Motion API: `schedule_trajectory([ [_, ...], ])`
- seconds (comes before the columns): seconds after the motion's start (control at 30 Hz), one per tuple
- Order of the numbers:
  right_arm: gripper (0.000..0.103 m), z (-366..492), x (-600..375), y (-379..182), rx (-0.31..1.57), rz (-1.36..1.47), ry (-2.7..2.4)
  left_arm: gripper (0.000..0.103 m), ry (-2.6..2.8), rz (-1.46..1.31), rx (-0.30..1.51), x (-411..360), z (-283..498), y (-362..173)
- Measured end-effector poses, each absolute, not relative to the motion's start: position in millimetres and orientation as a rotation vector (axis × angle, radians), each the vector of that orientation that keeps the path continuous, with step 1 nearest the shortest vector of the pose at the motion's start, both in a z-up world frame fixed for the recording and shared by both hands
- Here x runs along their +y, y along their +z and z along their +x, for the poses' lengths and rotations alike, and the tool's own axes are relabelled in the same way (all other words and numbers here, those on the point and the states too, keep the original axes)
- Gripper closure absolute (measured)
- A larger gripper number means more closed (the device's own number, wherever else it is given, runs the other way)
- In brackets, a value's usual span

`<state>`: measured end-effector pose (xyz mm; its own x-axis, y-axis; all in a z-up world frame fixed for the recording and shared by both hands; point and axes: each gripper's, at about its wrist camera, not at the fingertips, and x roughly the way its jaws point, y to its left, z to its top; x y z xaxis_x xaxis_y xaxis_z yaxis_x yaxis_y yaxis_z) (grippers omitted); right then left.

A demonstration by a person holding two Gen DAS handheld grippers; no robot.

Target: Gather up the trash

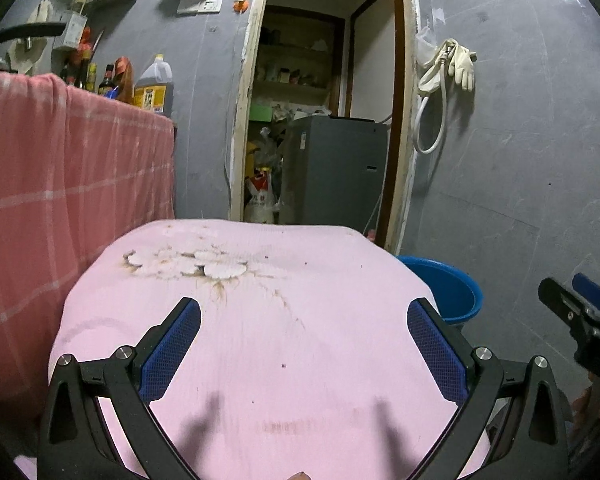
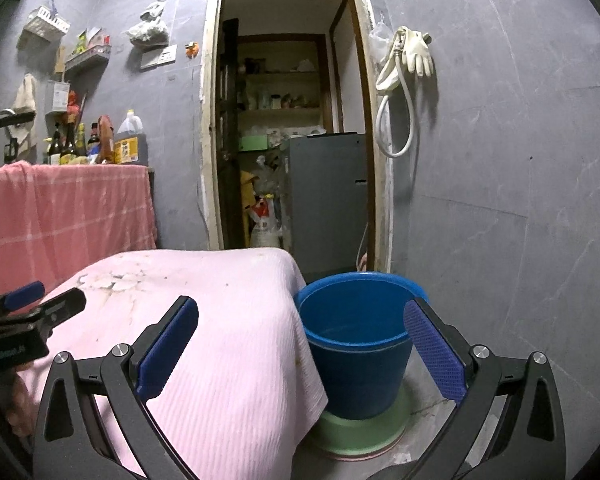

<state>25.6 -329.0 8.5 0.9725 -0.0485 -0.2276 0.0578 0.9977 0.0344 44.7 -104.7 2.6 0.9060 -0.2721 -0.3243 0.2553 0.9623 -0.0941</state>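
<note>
Left wrist view: the left gripper [image 1: 304,344] is held with jaws spread wide and empty above a pink cloth [image 1: 300,360]; no loose trash can be made out, only a worn whitish patch [image 1: 188,262].

Right wrist view: the right gripper [image 2: 300,344], likewise agape and empty, faces the blue bucket [image 2: 356,344], seemingly empty. Collection is judged either finished or not begun.

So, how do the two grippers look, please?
Both alike: the left gripper and right gripper have black angular frames with silver round bolts, and blue cross-hatched pads on the fingers. The left gripper's body carries small white lettering, too blurred to read.
</note>
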Motion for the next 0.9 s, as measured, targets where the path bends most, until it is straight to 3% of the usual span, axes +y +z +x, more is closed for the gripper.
schedule_trajectory([
  [0.9, 0.0, 16.9, -330.6, -13.9, 0.242, 0.036, -0.069, 0.002, -0.287, -0.033, 0.361, -102.4, 39.7, -16.9],
])
